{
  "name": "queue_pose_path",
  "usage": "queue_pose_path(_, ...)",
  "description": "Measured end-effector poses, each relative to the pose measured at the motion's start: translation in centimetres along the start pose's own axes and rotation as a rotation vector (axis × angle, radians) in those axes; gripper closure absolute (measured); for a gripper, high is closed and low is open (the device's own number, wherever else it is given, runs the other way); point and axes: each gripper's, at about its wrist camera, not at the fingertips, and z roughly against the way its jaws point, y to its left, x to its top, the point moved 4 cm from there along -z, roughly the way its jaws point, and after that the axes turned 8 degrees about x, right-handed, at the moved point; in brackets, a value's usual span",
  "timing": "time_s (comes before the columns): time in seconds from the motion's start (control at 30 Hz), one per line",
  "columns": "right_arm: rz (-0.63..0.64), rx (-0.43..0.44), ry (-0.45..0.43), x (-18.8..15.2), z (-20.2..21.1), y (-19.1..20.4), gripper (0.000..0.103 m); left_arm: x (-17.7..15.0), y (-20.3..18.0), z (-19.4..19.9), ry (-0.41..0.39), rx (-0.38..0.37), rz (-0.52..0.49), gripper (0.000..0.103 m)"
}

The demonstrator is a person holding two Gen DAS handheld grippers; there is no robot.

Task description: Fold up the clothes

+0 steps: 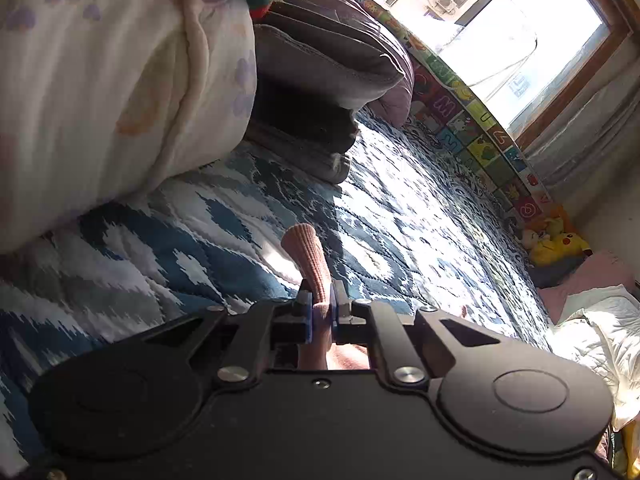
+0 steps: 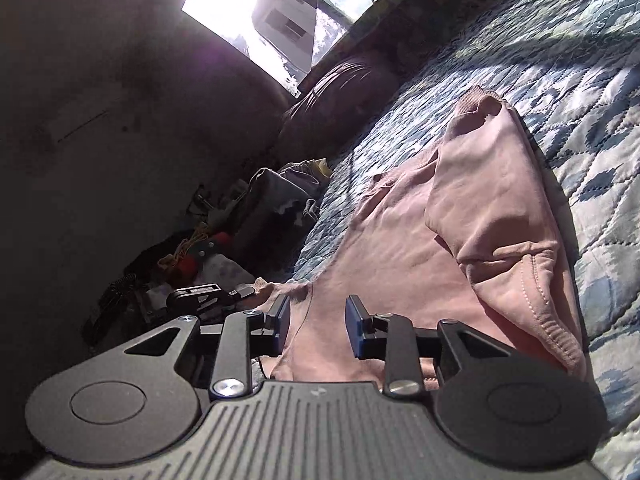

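Observation:
A pink garment (image 2: 472, 216) lies rumpled on the blue-and-white quilted bedspread (image 2: 592, 92), one part folded over onto itself. My right gripper (image 2: 318, 326) stands open low over its near edge, pink cloth between and below the blue pads (image 2: 354, 328). In the left wrist view my left gripper (image 1: 322, 312) is shut on a ribbed pink cuff (image 1: 310, 260) that sticks up past the fingertips above the bedspread (image 1: 380, 208). The other gripper (image 2: 208, 294) also shows at the left of the right wrist view, clamped on a cuff at the bed's edge.
A large white floral duvet (image 1: 100, 80) and stacked grey cushions (image 1: 320, 64) sit at the head of the bed. A colourful alphabet mat (image 1: 472, 120) lines the window wall, a yellow plush toy (image 1: 560, 244) at its end. Clutter (image 2: 200, 248) lies on the floor beside the bed.

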Motion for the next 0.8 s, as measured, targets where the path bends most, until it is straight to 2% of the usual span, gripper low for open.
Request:
queue_pose_path(0.2, 0.010, 0.058, -0.038, 2.5, -0.9, 0.1, 0.071, -1.0, -8.2, 2.7, -0.062, -0.037, -0.173, 0.097)
queue_pose_path(0.33, -0.062, 0.085, -0.106, 4.3, 0.4, -1.3, 0.069, -3.4, -14.2, 3.7, -0.101, -0.061, -0.299, 0.097)
queue_pose_path(0.43, -0.175, 0.087, -0.181, 5.5, 2.0, -3.6, 0.065, -6.1, -18.2, 4.3, -0.111, -0.080, -0.386, 0.097)
queue_pose_path(0.5, -0.239, 0.073, -0.219, 6.0, 3.1, -5.0, 0.059, -8.2, -20.8, 4.2, -0.103, -0.105, -0.435, 0.097)
queue_pose_path(0.8, -0.469, -0.004, -0.323, 6.4, 6.9, -10.4, 0.055, -18.0, -28.9, 2.7, -0.020, -0.168, -0.633, 0.097)
